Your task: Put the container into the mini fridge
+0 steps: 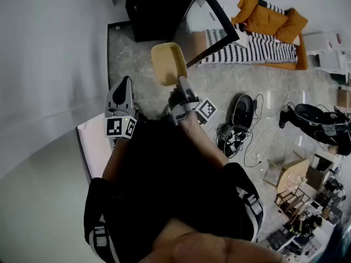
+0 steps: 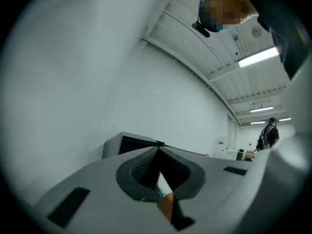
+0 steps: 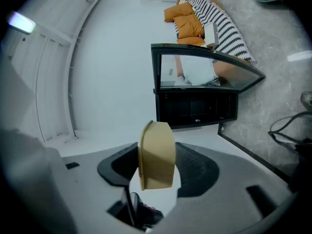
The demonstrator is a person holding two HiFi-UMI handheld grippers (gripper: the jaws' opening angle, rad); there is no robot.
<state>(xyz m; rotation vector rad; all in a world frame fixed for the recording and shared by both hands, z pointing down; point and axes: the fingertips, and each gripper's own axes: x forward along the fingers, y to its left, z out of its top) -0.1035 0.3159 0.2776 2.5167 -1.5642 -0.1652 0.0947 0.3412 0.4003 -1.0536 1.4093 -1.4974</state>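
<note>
The pale yellow rectangular plastic container point(image 1: 167, 62) is gripped at its near rim by the right gripper point(image 1: 180, 84). Its long axis is directed ahead at the open black glass-doored mini fridge point(image 1: 159, 10), still apart. The left gripper point(image 1: 125, 86) is clenched on nothing, farther back.

tan container point(image 1: 168, 63), black mini fridge point(image 1: 159, 10) (black-and-white striped mattress point(image 1: 252, 48))
</note>
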